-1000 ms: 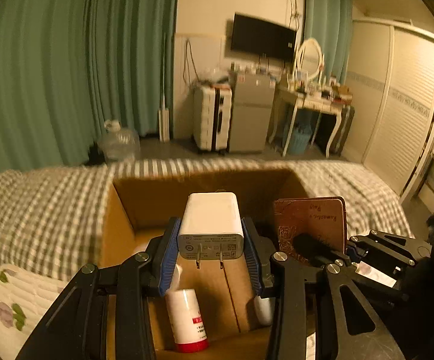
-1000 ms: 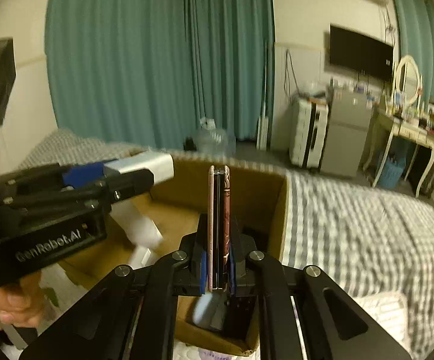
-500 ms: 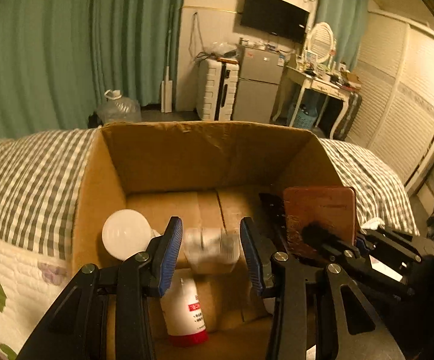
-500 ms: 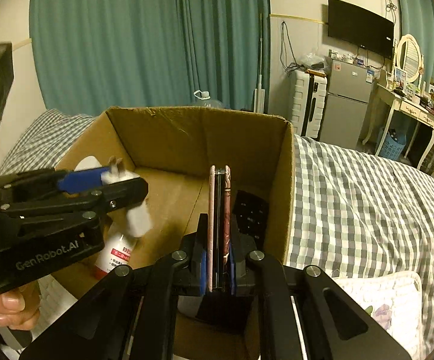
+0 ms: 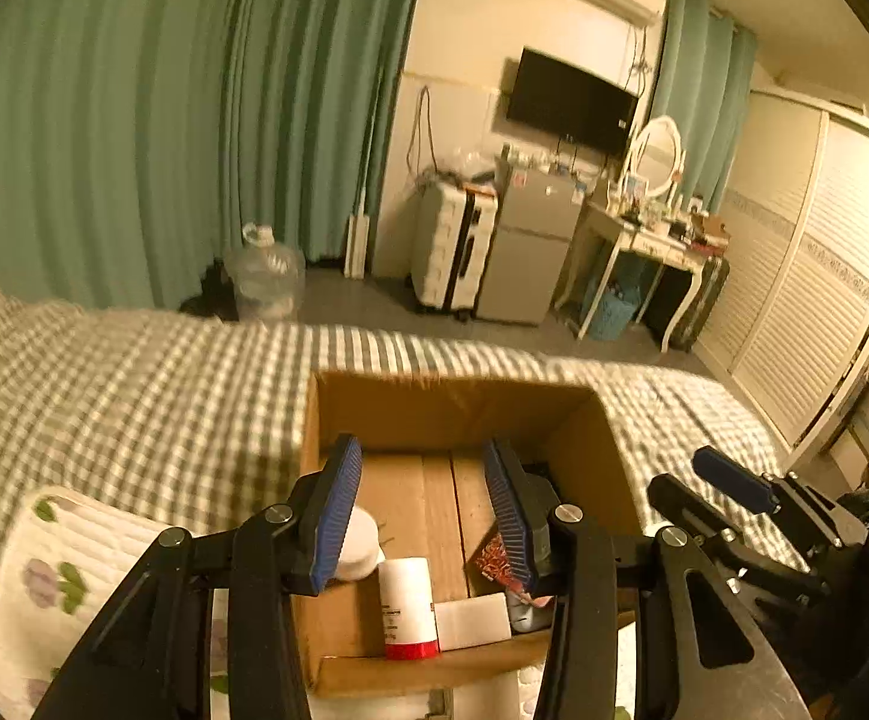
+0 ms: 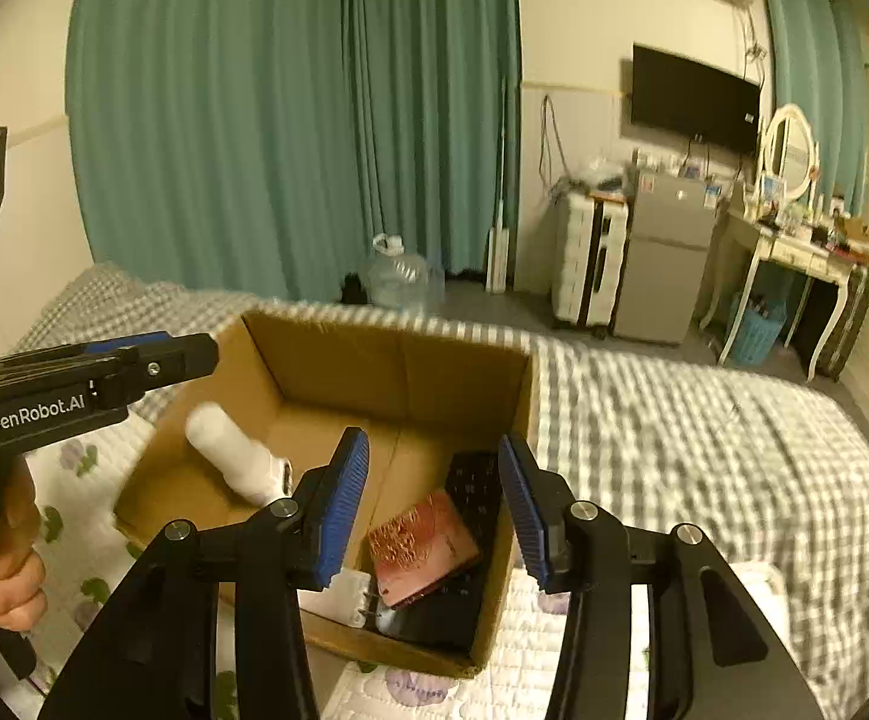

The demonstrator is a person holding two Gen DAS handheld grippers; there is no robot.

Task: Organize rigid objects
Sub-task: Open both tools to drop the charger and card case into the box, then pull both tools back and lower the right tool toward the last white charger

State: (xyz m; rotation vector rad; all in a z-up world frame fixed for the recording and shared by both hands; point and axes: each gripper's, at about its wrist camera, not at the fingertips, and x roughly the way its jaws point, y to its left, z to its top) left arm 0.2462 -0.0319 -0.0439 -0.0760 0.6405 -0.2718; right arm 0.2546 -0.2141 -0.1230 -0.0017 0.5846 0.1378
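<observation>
A cardboard box (image 5: 452, 402) (image 6: 386, 354) sits on the bed. Inside lie a white charger (image 5: 473, 621) (image 6: 338, 597), a white bottle with a red cap (image 5: 407, 606) (image 6: 230, 456), a white round bulb (image 5: 356, 543), a red patterned phone (image 6: 422, 546) (image 5: 491, 558) and a black remote (image 6: 473, 483). My left gripper (image 5: 422, 516) (image 6: 158, 354) is open and empty above the box's near side. My right gripper (image 6: 434, 510) (image 5: 704, 480) is open and empty above the phone.
The box rests on a checked bedspread (image 6: 704, 438), with a flowered quilt (image 5: 62, 564) at its near left. Beyond the bed stand a water jug (image 5: 263, 282), a suitcase (image 5: 449, 252), a small fridge (image 5: 524, 258), a dressing table (image 5: 656, 240) and green curtains (image 5: 164, 120).
My left gripper let go of the white charger, which now lies in the box. My right gripper opened and the phone dropped into the box. Both grippers pulled back and up.
</observation>
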